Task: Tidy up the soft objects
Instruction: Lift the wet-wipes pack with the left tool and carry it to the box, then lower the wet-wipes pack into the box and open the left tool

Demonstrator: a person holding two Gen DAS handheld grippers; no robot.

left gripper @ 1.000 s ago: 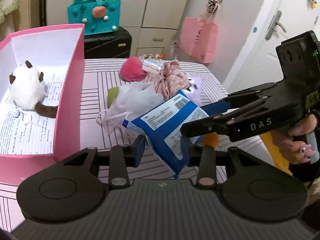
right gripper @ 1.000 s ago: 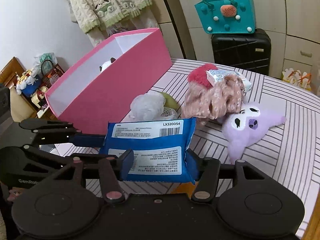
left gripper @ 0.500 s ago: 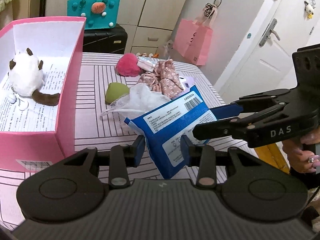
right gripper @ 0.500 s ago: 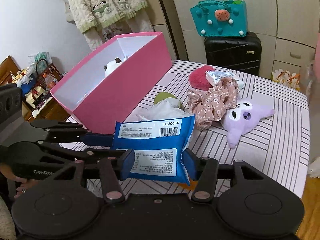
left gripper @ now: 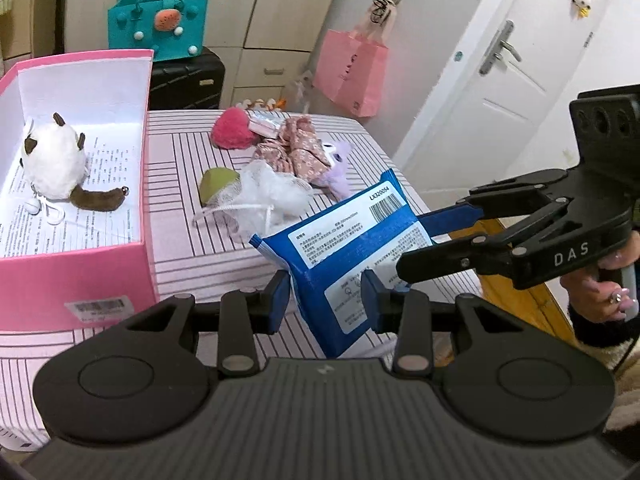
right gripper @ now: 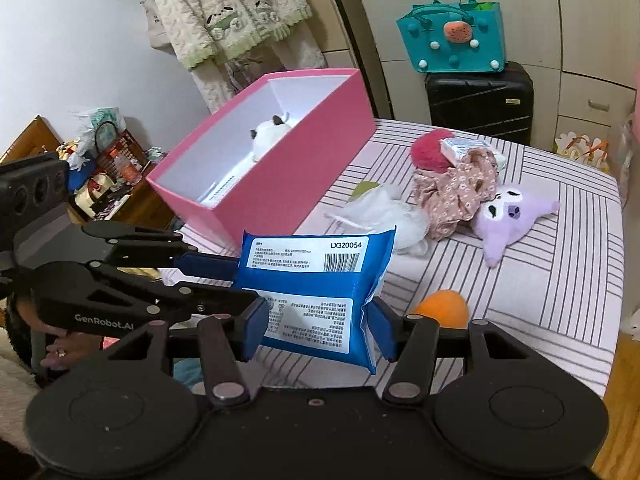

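A blue wipes pack [left gripper: 344,248] [right gripper: 312,276] hangs above the striped table, held from two sides. My left gripper [left gripper: 326,300] [right gripper: 228,280] is shut on its lower end. My right gripper [right gripper: 318,328] [left gripper: 416,240] is shut on it too, pads pressing both sides. An open pink box [left gripper: 80,280] [right gripper: 288,184] stands to the left with a white plush toy [left gripper: 52,160] [right gripper: 272,136] inside. Beyond the pack lie a white mesh puff [left gripper: 268,196] [right gripper: 384,208], a green item [left gripper: 216,184], a floral cloth [left gripper: 296,148] [right gripper: 456,188], a pink plush ball [left gripper: 232,130] [right gripper: 430,150] and a purple plush [left gripper: 338,160] [right gripper: 508,216].
An orange ball [right gripper: 444,308] lies on the table [right gripper: 560,272] just under my right gripper. Behind the table stand a black suitcase [right gripper: 480,100] with a teal bag [right gripper: 452,36] on it. A pink paper bag [left gripper: 352,72] hangs near the white door [left gripper: 500,92].
Both grippers have lifted the blue pack up and back from the pile. The box and toys now look lower and farther away, and the orange ball has come into view.
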